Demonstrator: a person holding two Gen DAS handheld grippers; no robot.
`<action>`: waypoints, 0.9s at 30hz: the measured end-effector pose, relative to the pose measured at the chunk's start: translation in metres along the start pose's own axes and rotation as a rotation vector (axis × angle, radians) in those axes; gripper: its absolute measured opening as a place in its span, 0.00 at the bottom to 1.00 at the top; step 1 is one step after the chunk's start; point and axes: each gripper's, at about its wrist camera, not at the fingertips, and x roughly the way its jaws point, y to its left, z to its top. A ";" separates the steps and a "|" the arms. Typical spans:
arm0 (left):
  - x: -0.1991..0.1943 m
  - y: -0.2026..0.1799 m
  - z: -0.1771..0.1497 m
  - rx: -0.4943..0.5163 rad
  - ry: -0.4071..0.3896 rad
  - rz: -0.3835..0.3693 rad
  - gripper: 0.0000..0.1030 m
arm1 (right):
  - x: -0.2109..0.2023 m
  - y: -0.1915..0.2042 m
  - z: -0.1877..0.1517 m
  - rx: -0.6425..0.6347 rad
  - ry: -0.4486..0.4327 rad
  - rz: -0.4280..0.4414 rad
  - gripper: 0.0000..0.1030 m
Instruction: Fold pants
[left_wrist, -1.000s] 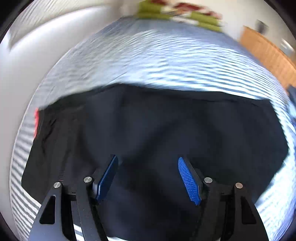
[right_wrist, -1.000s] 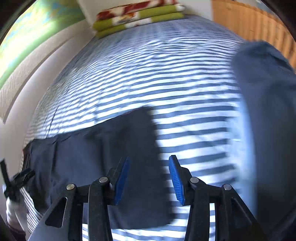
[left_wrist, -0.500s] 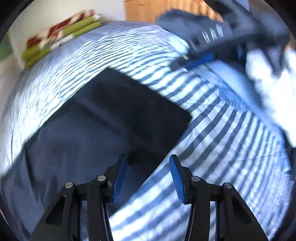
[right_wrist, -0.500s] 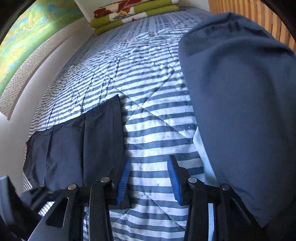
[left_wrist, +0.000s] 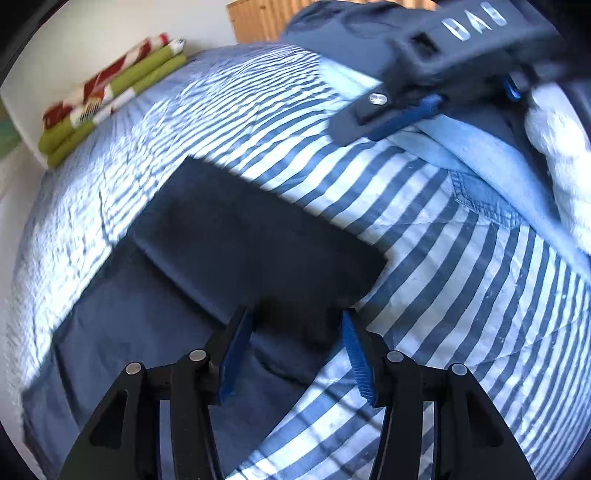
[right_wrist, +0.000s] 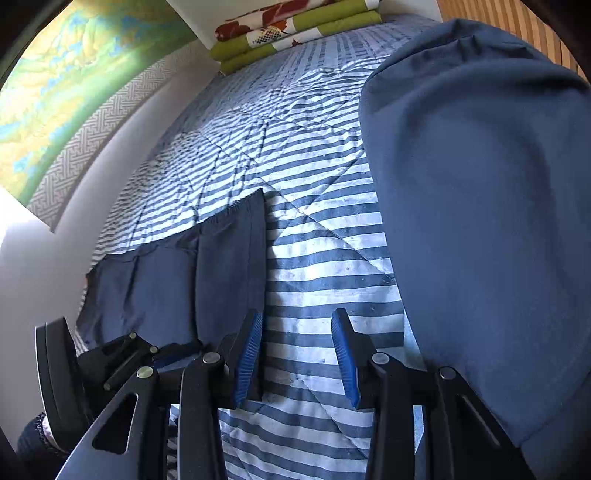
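Note:
Dark navy pants (left_wrist: 236, 251) lie folded flat on the striped bedspread (left_wrist: 461, 295); one layer is laid back over the other. My left gripper (left_wrist: 295, 321) stands open just above the near right corner of the folded layer, with nothing between its fingers. In the right wrist view the pants (right_wrist: 207, 273) lie to the left. My right gripper (right_wrist: 297, 321) is open over bare bedspread (right_wrist: 317, 236), its left finger beside the pants' right edge. The right gripper (left_wrist: 406, 114) also shows at the top right of the left wrist view, and the left gripper (right_wrist: 110, 362) at lower left of the right one.
A heap of clothes lies to the right: a big blue garment (right_wrist: 480, 221), light blue cloth (left_wrist: 480, 155), denim (left_wrist: 484, 203) and something white (left_wrist: 561, 147). A folded green and red blanket (right_wrist: 295, 33) rests at the bed's head. A wall (right_wrist: 110, 177) runs along the left side.
The left gripper has swung from over the pants' middle to their right corner. The right gripper has slid right, off the pants' edge to bare bedspread. Both stayed open.

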 end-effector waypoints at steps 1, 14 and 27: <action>0.002 -0.002 0.001 0.013 0.007 0.015 0.53 | -0.001 -0.001 0.000 0.001 -0.002 0.008 0.34; -0.007 0.076 -0.004 -0.351 -0.036 -0.228 0.09 | 0.003 0.002 0.002 0.043 0.018 0.067 0.34; -0.012 0.079 -0.013 -0.371 -0.062 -0.282 0.09 | 0.052 0.021 0.013 0.130 0.123 0.097 0.36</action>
